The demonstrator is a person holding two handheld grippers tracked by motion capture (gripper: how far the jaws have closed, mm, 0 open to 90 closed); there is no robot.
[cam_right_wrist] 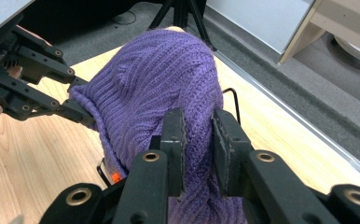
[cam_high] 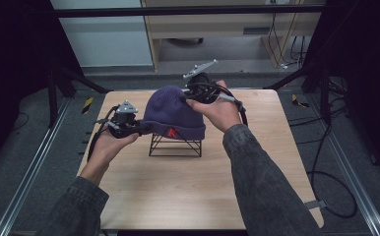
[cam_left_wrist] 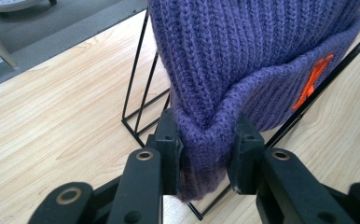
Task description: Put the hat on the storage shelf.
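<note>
High view is showing a purple knit beanie (cam_high: 172, 114) sitting over a black wire stand (cam_high: 175, 145) at the centre of the worktop (cam_high: 188, 191). Left tongs (cam_high: 140, 129) are pinching its folded cuff at nine o'clock; right tongs (cam_high: 187, 95) are pinching the crown near one o'clock. Judging by both grips, the beanie is either being seated on or lifted off the stand, and letting go is remaining. No containers are appearing.

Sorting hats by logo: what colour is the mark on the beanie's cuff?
Orange, on the purple beanie; clearest in the left gripper view.
</note>
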